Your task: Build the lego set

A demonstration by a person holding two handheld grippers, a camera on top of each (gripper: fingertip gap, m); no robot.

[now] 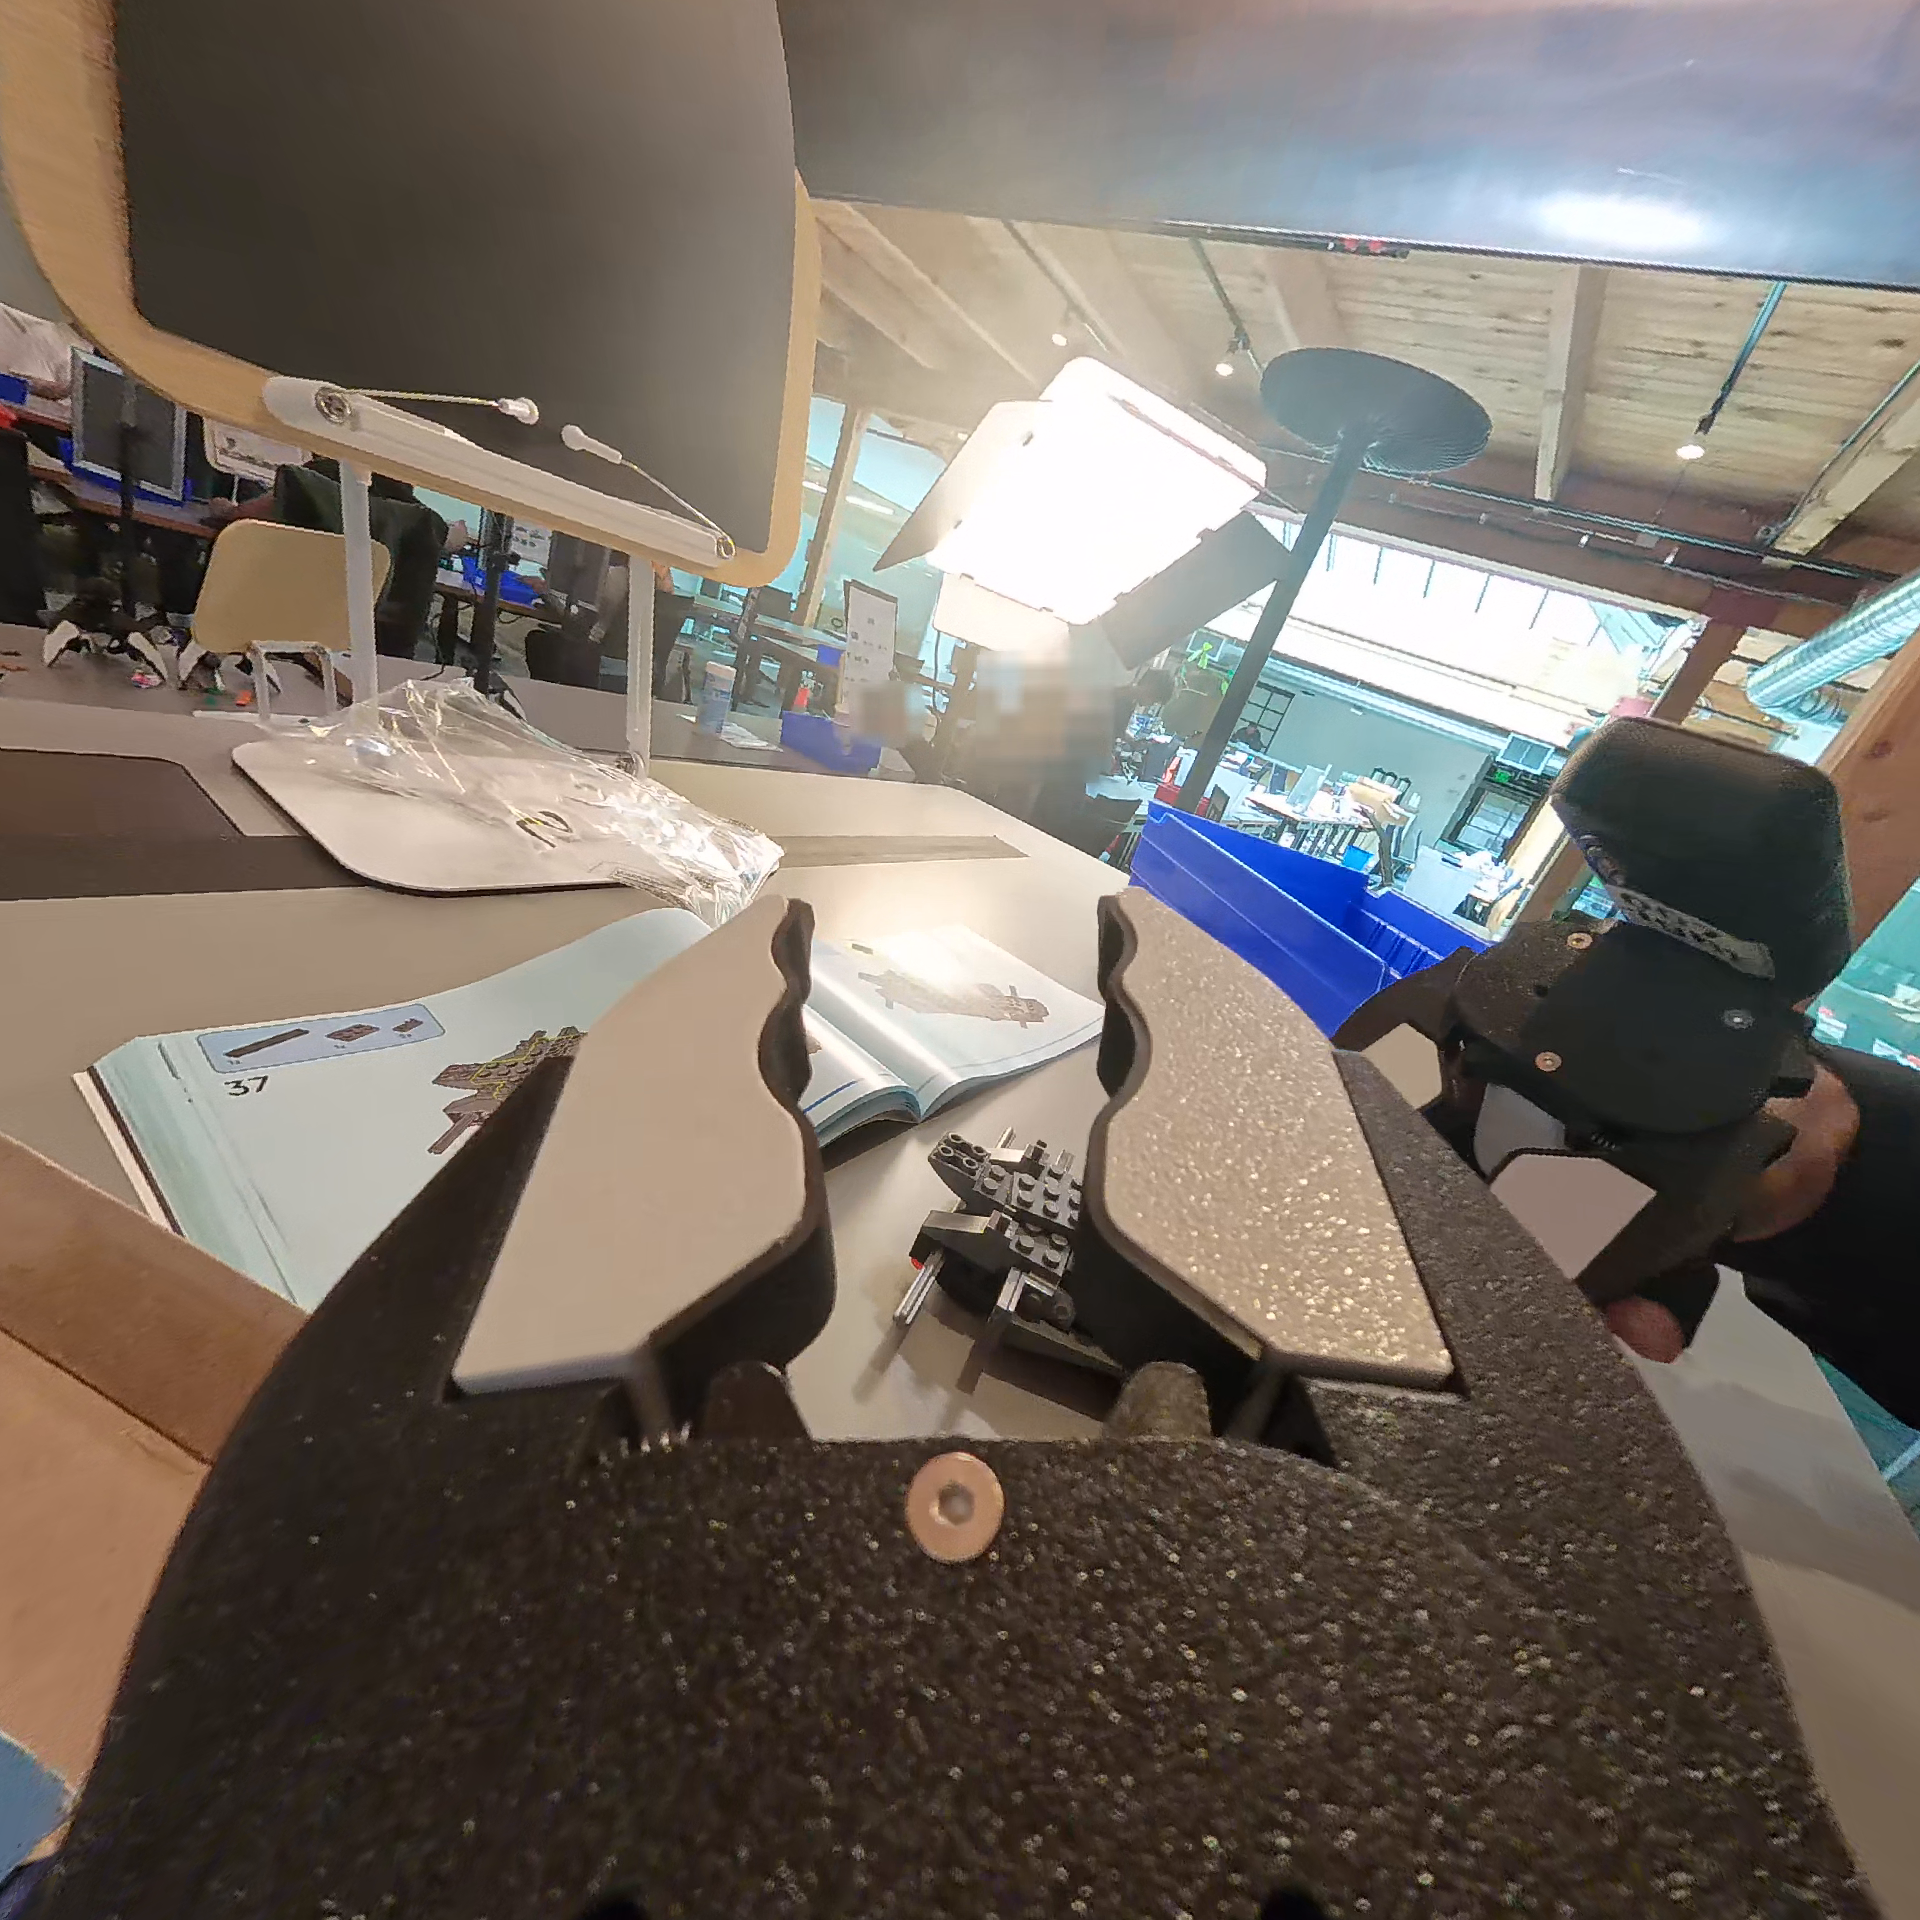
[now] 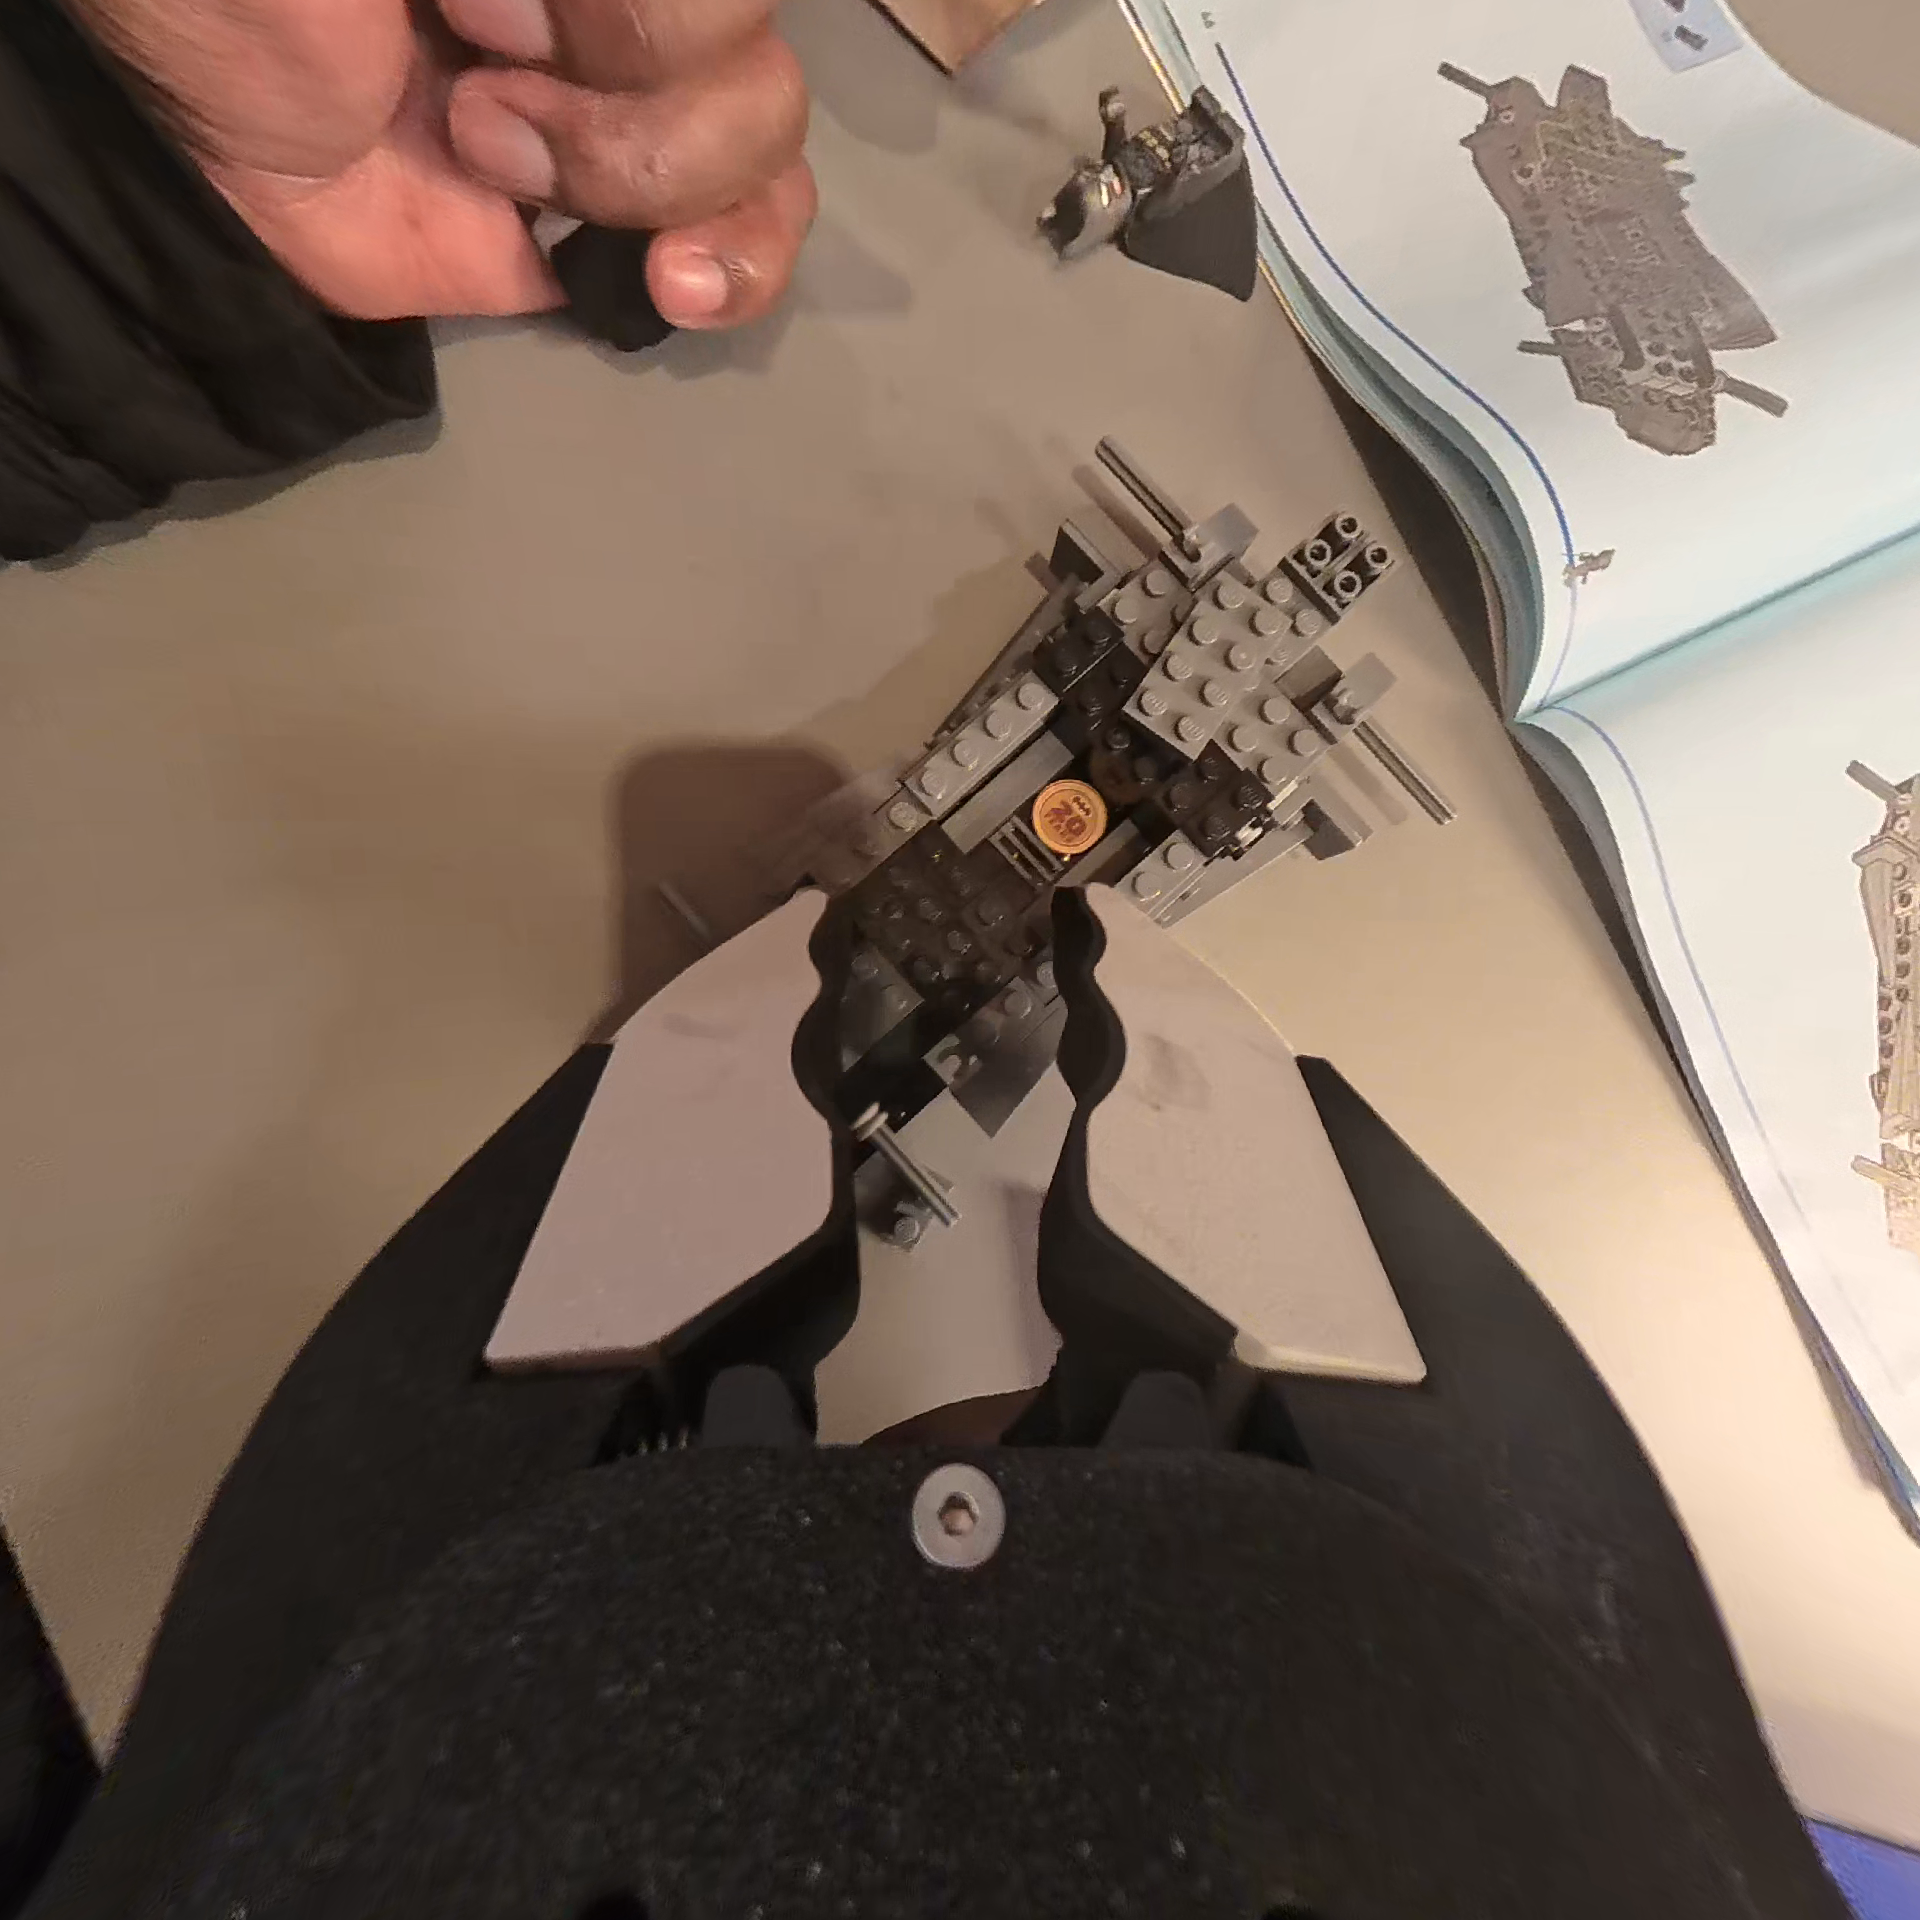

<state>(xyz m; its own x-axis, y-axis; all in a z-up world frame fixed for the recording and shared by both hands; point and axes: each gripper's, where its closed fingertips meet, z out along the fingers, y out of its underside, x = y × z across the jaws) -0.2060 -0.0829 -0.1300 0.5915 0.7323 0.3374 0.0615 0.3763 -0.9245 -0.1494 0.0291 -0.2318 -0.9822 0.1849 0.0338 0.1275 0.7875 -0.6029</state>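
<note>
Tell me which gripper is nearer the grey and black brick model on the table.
Right. The right gripper has its fingers on either side of the brick model's dark end. The left gripper hangs open above it, with nothing between its fingers.

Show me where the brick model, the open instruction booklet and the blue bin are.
brick model [image 2: 1226, 665], right wrist view, on its light grey studded plate.
instruction booklet [image 2: 1621, 499], right wrist view, on its upper page.
blue bin [image 1: 1278, 914], left wrist view, on its near wall.
</note>
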